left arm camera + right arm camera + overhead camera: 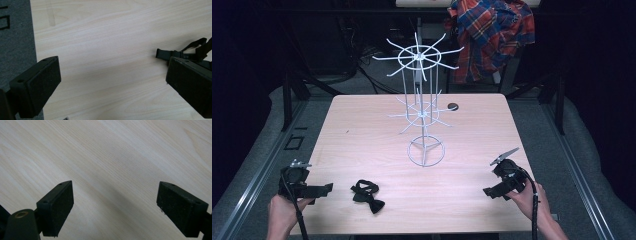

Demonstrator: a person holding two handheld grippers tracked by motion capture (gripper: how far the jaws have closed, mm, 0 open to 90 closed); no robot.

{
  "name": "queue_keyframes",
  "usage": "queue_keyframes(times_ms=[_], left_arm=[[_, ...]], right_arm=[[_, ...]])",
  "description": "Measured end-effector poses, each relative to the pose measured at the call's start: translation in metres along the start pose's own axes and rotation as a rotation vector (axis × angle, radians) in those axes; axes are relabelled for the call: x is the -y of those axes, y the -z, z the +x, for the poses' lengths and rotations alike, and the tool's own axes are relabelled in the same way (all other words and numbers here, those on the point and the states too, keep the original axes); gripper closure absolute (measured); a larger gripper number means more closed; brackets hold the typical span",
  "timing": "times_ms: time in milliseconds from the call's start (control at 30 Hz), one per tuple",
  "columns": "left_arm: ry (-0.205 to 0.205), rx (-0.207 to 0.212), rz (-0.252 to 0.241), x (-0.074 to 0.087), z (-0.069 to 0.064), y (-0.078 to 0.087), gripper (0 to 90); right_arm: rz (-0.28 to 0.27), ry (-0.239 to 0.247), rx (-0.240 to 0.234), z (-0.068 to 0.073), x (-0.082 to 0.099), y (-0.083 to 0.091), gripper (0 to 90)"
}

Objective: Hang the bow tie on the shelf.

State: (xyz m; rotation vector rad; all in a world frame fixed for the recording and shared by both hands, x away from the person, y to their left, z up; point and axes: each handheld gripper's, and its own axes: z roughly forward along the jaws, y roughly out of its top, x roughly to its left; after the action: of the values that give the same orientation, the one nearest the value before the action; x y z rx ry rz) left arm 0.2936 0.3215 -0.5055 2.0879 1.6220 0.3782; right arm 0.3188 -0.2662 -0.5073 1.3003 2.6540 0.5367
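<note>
High view: a black bow tie [367, 195] with its strap lies on the near part of the pale wooden table [362, 130], left of the middle. Just to its left, at the table's near left corner, the left gripper [326, 189] is held in the person's left hand [284, 210], its jaws pointing toward the bow tie and not touching it. In the left gripper view the jaws stand wide apart with nothing between them but bare wood, and the bow tie's strap [180, 53] shows beyond the right jaw. The right gripper [492, 191] sits near the table's near right corner in the right hand [524, 200], well apart from the bow tie. Its own view shows the jaws spread wide over bare wood, holding nothing. Farther back, at the table's middle, stands a white wire rack [424, 100] with two tiers of spokes on a ring base. Behind the table hangs a plaid shirt [492, 35].
</note>
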Motion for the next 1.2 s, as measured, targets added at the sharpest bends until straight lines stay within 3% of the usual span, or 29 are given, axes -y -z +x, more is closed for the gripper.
queue_keyframes(times_ms=[300, 533, 567, 633, 800, 833, 900, 1000, 1200], left_arm=[[-0.04, 0.054, -0.015, -0.004, -0.01, 0.001, 0.0], [-0.096, 0.057, -0.046, -0.006, -0.019, 0.005, 0.0], [-0.102, 0.056, -0.052, -0.007, -0.021, 0.005, 0.0], [-0.12, 0.064, -0.052, -0.008, -0.024, 0.006, 0.0], [-0.145, 0.075, -0.062, -0.008, -0.029, 0.006, 0.0], [-0.162, 0.08, -0.076, -0.009, -0.032, 0.007, 0.0], [-0.172, 0.088, -0.082, -0.009, -0.035, 0.007, 0.0], [-0.204, 0.096, -0.083, -0.01, -0.039, 0.009, 0.0], [-0.276, 0.101, -0.098, -0.011, -0.054, 0.01, 0.0]], right_arm=[[-0.005, 0.002, -0.006, 0.0, 0.0, 0.002, 13.6], [0.009, 0.009, 0.001, 0.0, 0.0, 0.001, 13.6], [0.018, 0.017, 0.02, 0.0, -0.001, 0.002, 13.6], [0.004, 0.008, -0.011, 0.0, 0.0, 0.0, 13.6], [0.016, 0.014, 0.016, 0.0, -0.001, 0.002, 13.6], [0.006, 0.008, -0.009, 0.0, 0.0, 0.001, 13.6], [0.014, 0.011, 0.014, 0.0, -0.001, 0.002, 13.6], [0.007, 0.004, -0.012, 0.0, 0.0, 0.0, 13.6], [0.012, 0.008, -0.004, 0.0, 0.0, 0.0, 13.6]])
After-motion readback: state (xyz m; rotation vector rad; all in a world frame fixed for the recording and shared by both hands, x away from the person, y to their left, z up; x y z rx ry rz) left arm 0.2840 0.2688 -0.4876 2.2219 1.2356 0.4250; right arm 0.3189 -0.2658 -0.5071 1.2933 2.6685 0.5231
